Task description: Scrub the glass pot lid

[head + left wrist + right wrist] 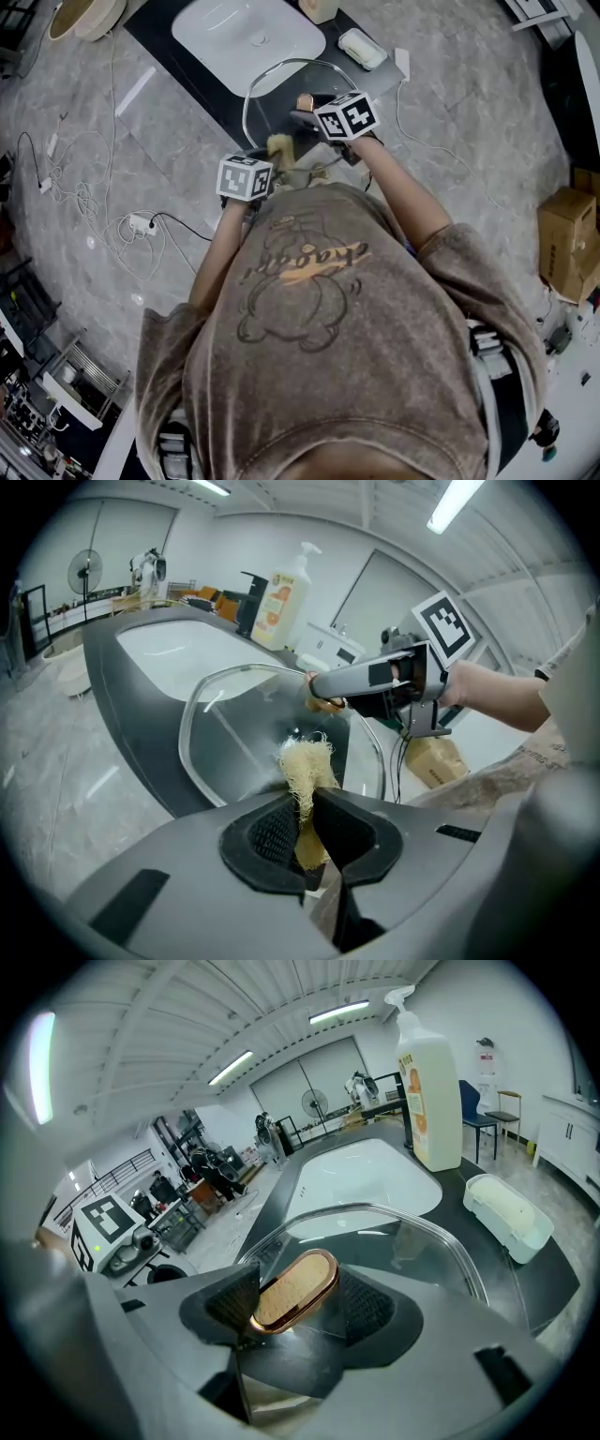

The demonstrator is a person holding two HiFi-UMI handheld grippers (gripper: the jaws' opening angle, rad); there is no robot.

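The glass pot lid (272,94) is held tilted over the dark counter by its knob. In the right gripper view the cork-topped, copper-rimmed knob (295,1288) sits between my right gripper's (298,1299) jaws, which are shut on it, and the clear lid (422,1241) spreads beyond. My left gripper (307,817) is shut on a pale fibrous scrubber (305,766), whose frayed tip is at the lid's (234,733) surface. From the left gripper view the right gripper (375,682) holds the knob (323,702) at the lid's far side. In the head view the left gripper (278,155) is just below the right gripper (305,105).
A white sink basin (248,37) is set in the black counter (159,33) behind the lid. A soap pump bottle (427,1101) and a white soap dish (511,1213) stand to the right. Cables (84,202) and a cardboard box (567,239) lie on the floor.
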